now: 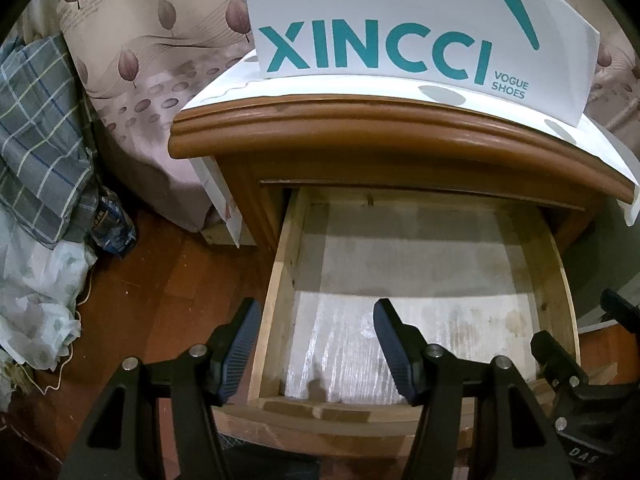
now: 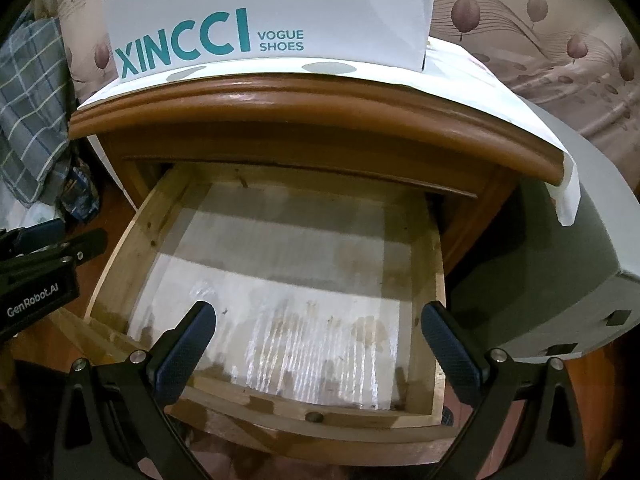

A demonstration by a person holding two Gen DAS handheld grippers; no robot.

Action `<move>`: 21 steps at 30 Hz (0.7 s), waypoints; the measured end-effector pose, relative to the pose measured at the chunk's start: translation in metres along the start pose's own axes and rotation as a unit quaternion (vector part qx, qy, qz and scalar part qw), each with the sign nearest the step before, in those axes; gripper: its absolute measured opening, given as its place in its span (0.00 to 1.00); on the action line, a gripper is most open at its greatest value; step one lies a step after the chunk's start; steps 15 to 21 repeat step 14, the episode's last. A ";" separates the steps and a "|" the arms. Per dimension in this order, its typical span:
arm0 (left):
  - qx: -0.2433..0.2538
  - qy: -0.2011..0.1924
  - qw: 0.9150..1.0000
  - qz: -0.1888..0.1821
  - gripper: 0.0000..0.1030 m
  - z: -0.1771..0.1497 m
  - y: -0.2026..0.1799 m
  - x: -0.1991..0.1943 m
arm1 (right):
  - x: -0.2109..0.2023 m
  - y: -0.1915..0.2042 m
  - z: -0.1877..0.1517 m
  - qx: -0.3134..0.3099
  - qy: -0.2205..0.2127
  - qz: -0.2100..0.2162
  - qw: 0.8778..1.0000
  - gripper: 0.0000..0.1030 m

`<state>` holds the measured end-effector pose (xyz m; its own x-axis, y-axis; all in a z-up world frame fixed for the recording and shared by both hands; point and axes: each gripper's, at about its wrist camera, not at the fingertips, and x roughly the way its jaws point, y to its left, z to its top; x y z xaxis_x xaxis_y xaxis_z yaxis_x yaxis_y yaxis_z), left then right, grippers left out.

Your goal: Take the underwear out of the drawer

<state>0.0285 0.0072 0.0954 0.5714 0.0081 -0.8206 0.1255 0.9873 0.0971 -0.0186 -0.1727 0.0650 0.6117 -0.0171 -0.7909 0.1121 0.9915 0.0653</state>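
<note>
The wooden drawer of the nightstand is pulled open, and it also shows in the right wrist view. Its whitish lined floor is bare; I see no underwear in either view. My left gripper is open and empty above the drawer's front left corner. My right gripper is open and empty above the drawer's front edge. The right gripper's body shows at the lower right of the left wrist view, and the left gripper's body shows at the left of the right wrist view.
A white XINCCI shoe box stands on the nightstand top. Plaid cloth and white fabric lie at the left on the wooden floor. A leaf-patterned bedsheet is behind. A grey box sits to the right.
</note>
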 end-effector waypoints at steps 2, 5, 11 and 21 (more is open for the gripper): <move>0.003 -0.002 1.000 0.001 0.59 -0.001 -0.001 0.000 | 0.001 0.000 -0.001 -0.001 0.002 0.000 1.000 0.98; 0.007 -0.003 1.000 0.002 0.59 -0.001 -0.002 0.001 | 0.001 0.000 -0.001 -0.001 0.004 -0.001 1.000 0.98; 0.006 0.007 1.000 -0.002 0.59 -0.003 -0.003 0.005 | 0.003 -0.001 -0.001 0.000 0.007 -0.001 1.000 0.98; 0.011 0.008 1.000 -0.003 0.59 -0.003 -0.006 0.005 | 0.004 0.000 -0.001 -0.003 0.009 -0.001 1.000 0.98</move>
